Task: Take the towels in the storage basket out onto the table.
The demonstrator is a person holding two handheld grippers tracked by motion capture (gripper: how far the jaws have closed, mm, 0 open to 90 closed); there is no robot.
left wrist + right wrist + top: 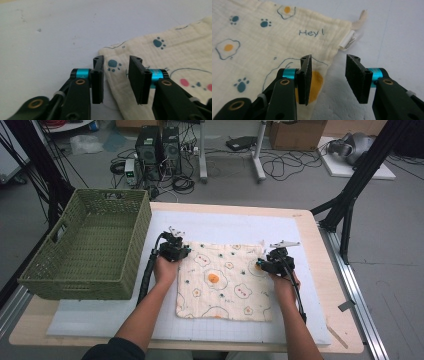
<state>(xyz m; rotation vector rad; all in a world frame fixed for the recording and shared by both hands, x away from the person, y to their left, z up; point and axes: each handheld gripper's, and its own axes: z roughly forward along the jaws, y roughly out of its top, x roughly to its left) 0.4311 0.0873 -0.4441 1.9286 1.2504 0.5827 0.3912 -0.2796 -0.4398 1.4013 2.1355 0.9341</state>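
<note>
A cream cloth point(225, 280) printed with fried eggs and paw marks lies flat on the white mat point(225, 222). My left gripper point(186, 251) sits at the cloth's far left corner, my right gripper point(260, 264) at its right edge near the far corner. In the left gripper view the gripper point(116, 59) is open, and the cloth's corner point(170, 50) lies beneath the gap, untouched by the pads. In the right gripper view the gripper point(329, 57) is open too: its left jaw hangs over the cloth's edge point(262, 40), its right jaw over bare mat. A small white label point(348, 40) sticks out at that corner.
A green woven basket point(75, 282) stands on the table's left side, close to my left hand. The mat covers most of the wooden tabletop. Beyond the table, computers and cables lie on the floor.
</note>
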